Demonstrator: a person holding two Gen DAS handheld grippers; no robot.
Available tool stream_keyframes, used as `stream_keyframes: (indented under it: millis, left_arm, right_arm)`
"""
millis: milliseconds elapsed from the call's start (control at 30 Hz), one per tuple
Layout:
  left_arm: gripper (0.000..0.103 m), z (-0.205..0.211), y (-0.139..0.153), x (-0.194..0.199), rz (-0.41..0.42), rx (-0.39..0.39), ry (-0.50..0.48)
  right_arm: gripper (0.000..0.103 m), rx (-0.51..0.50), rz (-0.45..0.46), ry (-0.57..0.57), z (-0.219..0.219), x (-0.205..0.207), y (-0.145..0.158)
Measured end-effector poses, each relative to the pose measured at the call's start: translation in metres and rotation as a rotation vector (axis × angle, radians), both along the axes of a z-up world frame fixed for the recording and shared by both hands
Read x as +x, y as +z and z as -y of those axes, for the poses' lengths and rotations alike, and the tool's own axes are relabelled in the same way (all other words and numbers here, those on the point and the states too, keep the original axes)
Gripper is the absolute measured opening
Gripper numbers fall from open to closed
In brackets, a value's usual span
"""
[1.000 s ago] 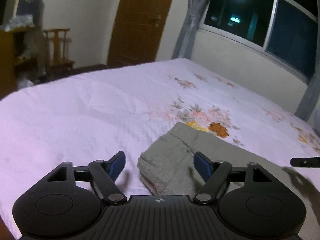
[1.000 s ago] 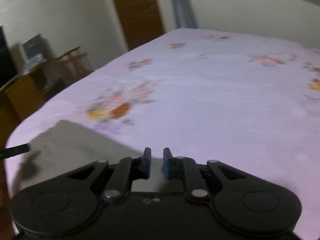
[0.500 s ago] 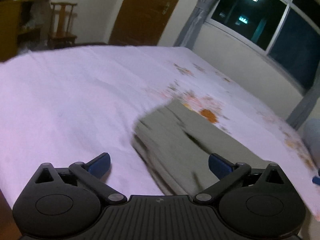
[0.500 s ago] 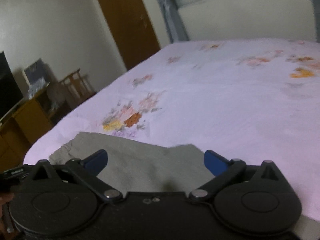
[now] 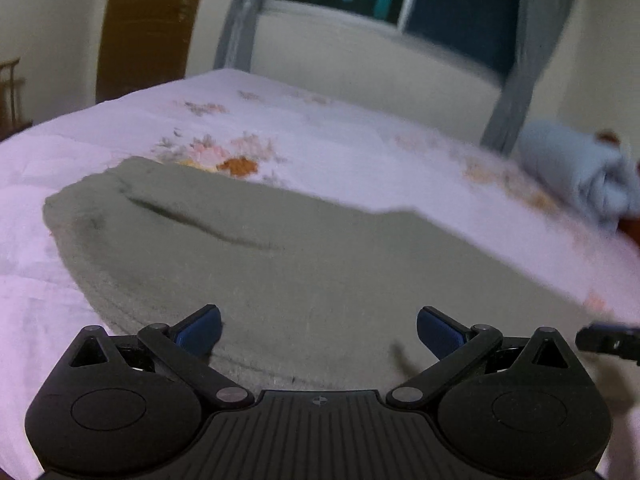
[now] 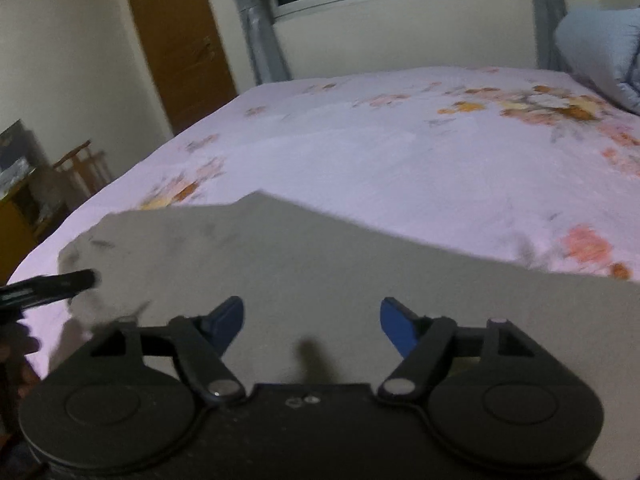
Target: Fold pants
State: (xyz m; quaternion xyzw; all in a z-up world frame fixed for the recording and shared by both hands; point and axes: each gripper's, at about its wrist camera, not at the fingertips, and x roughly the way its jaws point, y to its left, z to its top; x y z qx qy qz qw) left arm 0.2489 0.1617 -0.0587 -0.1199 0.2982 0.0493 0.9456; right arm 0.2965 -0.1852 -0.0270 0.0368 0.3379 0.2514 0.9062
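Observation:
The grey-green pants (image 5: 248,248) lie folded flat along the near edge of the bed, their thick folded end at the left in the left wrist view. In the right wrist view the pants (image 6: 320,264) fill the foreground. My left gripper (image 5: 318,330) hovers over the near edge of the pants with its blue pads wide open and nothing between them. My right gripper (image 6: 312,324) is over the cloth too; its jaws are closing, with no cloth pinched between the pads. A fingertip of the right gripper shows at the right edge of the left wrist view, and one of the left gripper at the left edge of the right wrist view.
The bed (image 6: 380,152) has a pale pink sheet with flower prints. A blue-grey bundle of bedding (image 5: 576,168) lies at its far right corner. A brown door (image 6: 180,36), a curtain and a dark window stand behind. A wooden chair (image 6: 86,164) stands left of the bed.
Both grippers let go of the pants and opened wide, the right one from nearly shut. Both swung right along the bed edge, so the pants now fill the foreground of each view.

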Motion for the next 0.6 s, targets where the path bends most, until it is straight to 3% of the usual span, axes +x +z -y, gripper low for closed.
stream_keyframes:
  millis: [67,133,233,300,400,500,600]
  left_arm:
    - [0.103,-0.001,-0.008,0.006,-0.069,0.023,-0.025]
    - [0.103,-0.005,-0.006,0.003,-0.057,0.033,-0.036]
    - [0.103,-0.006,-0.007,0.002,-0.063,0.032,-0.060]
    - [0.103,-0.005,-0.006,0.000,-0.064,0.037,-0.064]
    - [0.103,-0.002,-0.009,0.003,-0.073,0.052,-0.068]
    - [0.103,0.002,-0.006,0.005,-0.065,0.071,-0.065]
    - [0.103,0.008,0.002,-0.003,-0.020,0.033,-0.055]
  right_arm:
    - [0.075,-0.053,-0.038,0.011,-0.010,0.001,-0.011]
    - [0.076,-0.160,-0.070,-0.008,-0.012,0.005,-0.027]
    - [0.090,-0.243,-0.028,-0.109,0.030,-0.005,-0.031]
    - [0.091,-0.255,-0.045,-0.217,0.075,-0.006,-0.033]
    - [0.090,-0.242,-0.089,-0.407,0.155,-0.009,-0.032]
    - [0.089,-0.094,-0.074,-0.579,0.233,-0.032,-0.015]
    - [0.091,0.031,-0.004,-0.699,0.283,-0.063,0.001]
